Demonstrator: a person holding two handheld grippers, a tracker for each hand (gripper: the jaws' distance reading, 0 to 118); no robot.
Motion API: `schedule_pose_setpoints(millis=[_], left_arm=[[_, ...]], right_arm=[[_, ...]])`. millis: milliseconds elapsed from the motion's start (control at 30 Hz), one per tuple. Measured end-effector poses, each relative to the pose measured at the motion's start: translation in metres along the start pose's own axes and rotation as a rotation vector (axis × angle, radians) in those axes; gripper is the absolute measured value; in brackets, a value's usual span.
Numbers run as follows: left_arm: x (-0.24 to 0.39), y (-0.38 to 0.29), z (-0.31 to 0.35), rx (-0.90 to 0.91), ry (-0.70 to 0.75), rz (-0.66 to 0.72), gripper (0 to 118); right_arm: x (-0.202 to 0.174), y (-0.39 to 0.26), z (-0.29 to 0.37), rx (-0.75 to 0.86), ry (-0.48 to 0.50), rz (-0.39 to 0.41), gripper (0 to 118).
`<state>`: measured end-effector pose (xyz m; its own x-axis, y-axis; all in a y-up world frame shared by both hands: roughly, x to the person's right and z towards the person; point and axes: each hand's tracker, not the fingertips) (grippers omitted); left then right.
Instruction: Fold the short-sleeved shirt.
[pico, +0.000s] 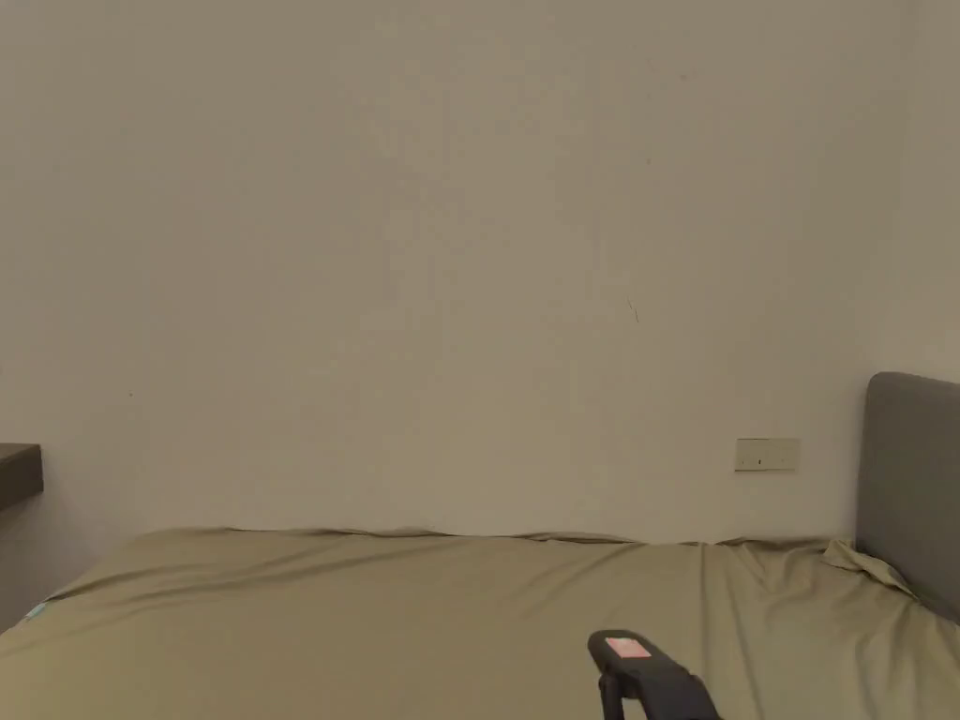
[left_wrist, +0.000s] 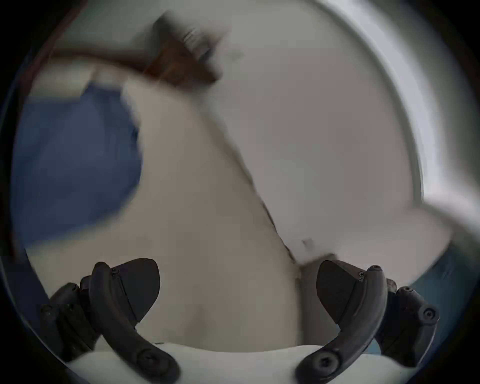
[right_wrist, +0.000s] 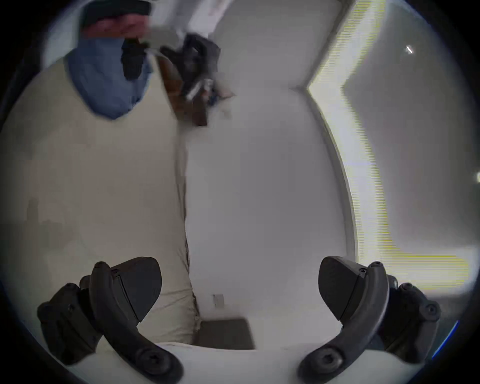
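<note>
The short-sleeved shirt (right_wrist: 104, 85) is a blue cloth lying on the tan bed sheet (right_wrist: 91, 181), far from my right gripper (right_wrist: 240, 288). That gripper is open and has nothing between its jaws. In the left gripper view, which is blurred, the blue shirt (left_wrist: 72, 169) lies to the left on the sheet (left_wrist: 194, 233). My left gripper (left_wrist: 237, 288) is open and empty too, and apart from the shirt. The right gripper view also shows a hand with the other gripper (right_wrist: 192, 59) beside the shirt. The black body of one gripper (pico: 647, 675) pokes in at the bottom of the head view.
The bed (pico: 375, 619) runs along a plain wall (pico: 469, 281). A grey headboard (pico: 914, 478) stands at the right, with a wall socket (pico: 767, 455) beside it. A dark shelf edge (pico: 19, 473) juts in at the left.
</note>
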<state>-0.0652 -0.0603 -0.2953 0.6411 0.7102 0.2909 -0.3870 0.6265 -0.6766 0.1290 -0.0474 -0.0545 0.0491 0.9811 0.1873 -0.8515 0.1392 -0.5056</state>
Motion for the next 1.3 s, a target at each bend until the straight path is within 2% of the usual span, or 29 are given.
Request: schedule_pose_setpoints(millis=[67, 133, 167, 233, 267, 300, 367, 400, 433, 533, 633, 733, 767, 833, 867, 900, 933, 1033, 1100, 1233, 1300], left_arm=[[0.044, 0.013, 0.017, 0.178, -0.047, -0.265, 118], [0.087, 0.013, 0.033, 0.358, -0.076, -0.588, 118], [0.105, 0.007, 0.039, 0.439, -0.069, -0.756, 118], [0.128, -0.011, 0.044, 0.51, -0.047, -1.006, 118], [0.132, -0.022, 0.045, 0.509, -0.056, -1.065, 118], [0.131, -0.03, 0.044, 0.506, -0.08, -1.084, 118], [0.129, -0.044, 0.041, 0.452, -0.137, -1.037, 118], [0.13, -0.046, 0.038, 0.399, -0.148, -1.029, 118], [0.128, -0.043, 0.035, 0.348, -0.15, -1.013, 118], [0.127, -0.039, 0.031, 0.29, -0.165, -0.934, 118], [0.12, -0.031, 0.037, 0.33, -0.178, -0.854, 118], [0.119, -0.031, 0.038, 0.334, -0.139, -0.862, 118], [0.12, -0.032, 0.036, 0.32, -0.11, -0.883, 118], [0.122, -0.034, 0.031, 0.278, -0.072, -0.923, 118], [0.12, -0.035, 0.031, 0.257, -0.092, -0.928, 106], [0.116, -0.036, 0.033, 0.25, -0.162, -0.918, 53], [0.115, -0.036, 0.032, 0.236, -0.184, -0.905, 0], [0.118, -0.033, 0.027, 0.135, -0.183, -0.949, 0], [0.12, -0.044, 0.025, 0.158, -0.136, -0.953, 0], [0.116, -0.039, 0.023, 0.118, -0.176, -0.93, 0], [0.108, -0.025, 0.026, 0.137, -0.151, -0.908, 0]], right_arm=[[0.034, -0.007, -0.011, -0.062, -0.039, -0.292, 118], [0.076, -0.025, -0.019, -0.159, -0.048, -0.737, 118], [0.093, -0.038, -0.018, -0.188, -0.021, -0.995, 118], [0.104, -0.067, -0.011, -0.185, 0.037, -1.437, 118], [0.099, -0.073, -0.007, -0.21, 0.056, -1.537, 118], [0.092, -0.075, -0.005, -0.241, 0.05, -1.534, 118], [0.074, -0.063, 0.003, -0.265, 0.061, -1.367, 118], [0.069, -0.06, 0.006, -0.259, 0.052, -1.325, 118], [0.066, -0.06, 0.011, -0.248, 0.027, -1.314, 118], [0.069, -0.059, 0.017, -0.246, 0.003, -1.34, 118], [0.075, -0.063, 0.018, -0.262, -0.047, -1.335, 118], [0.075, -0.069, 0.02, -0.263, -0.089, -1.336, 118], [0.077, -0.071, 0.019, -0.272, -0.089, -1.352, 118], [0.078, -0.074, 0.018, -0.291, -0.017, -1.392, 118], [0.076, -0.075, 0.019, -0.286, -0.012, -1.389, 105], [0.075, -0.074, 0.019, -0.282, -0.026, -1.383, 64], [0.072, -0.074, 0.018, -0.292, -0.046, -1.363, 3], [0.063, -0.078, 0.018, -0.309, -0.046, -1.362, 3], [0.061, -0.081, 0.019, -0.323, -0.032, -1.387, 3], [0.064, -0.09, 0.019, -0.339, -0.043, -1.394, 3], [0.067, -0.089, 0.014, -0.339, -0.054, -1.397, 3]])
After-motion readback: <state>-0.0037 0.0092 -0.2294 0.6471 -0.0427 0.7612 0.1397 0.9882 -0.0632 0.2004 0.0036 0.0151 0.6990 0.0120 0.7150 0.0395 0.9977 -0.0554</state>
